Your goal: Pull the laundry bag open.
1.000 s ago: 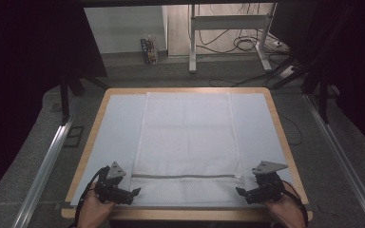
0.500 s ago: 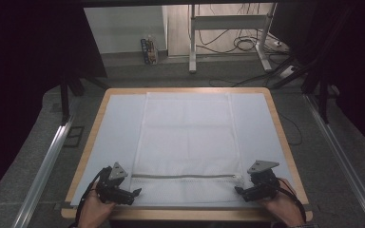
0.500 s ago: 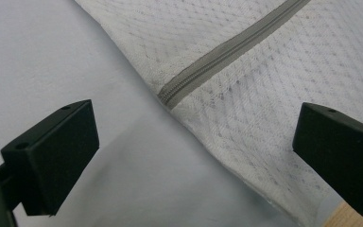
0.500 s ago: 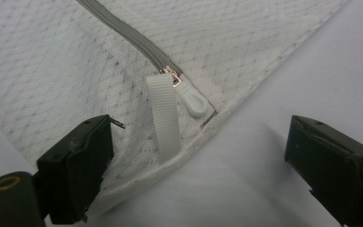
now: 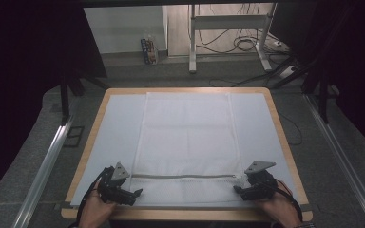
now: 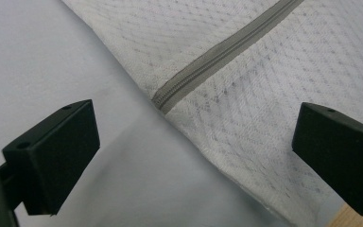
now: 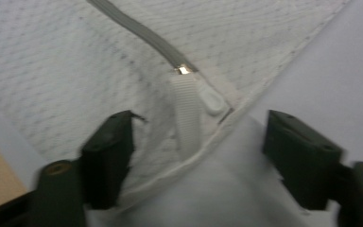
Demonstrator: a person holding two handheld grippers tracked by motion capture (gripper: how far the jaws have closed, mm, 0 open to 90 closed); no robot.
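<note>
Right tool [image 7: 196, 156] with jaws just narrowed around the zipper's white pull tab [image 7: 187, 111], not yet gripping.

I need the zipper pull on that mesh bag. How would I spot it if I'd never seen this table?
Start at the white mesh bag lying flat on the table. Follow the grey zipper across its near end to the right gripper. There hangs the zipper pull, a short ribbed white strap, the only loose tab on the bag.

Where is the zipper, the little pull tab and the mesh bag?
Zipper [image 6: 227, 47], left gripper view, middle of the grey strip.
Pull tab [image 7: 186, 111], right gripper view, middle of the white ribbed strap.
Mesh bag [image 5: 187, 137], high view, middle of the cloth.
</note>
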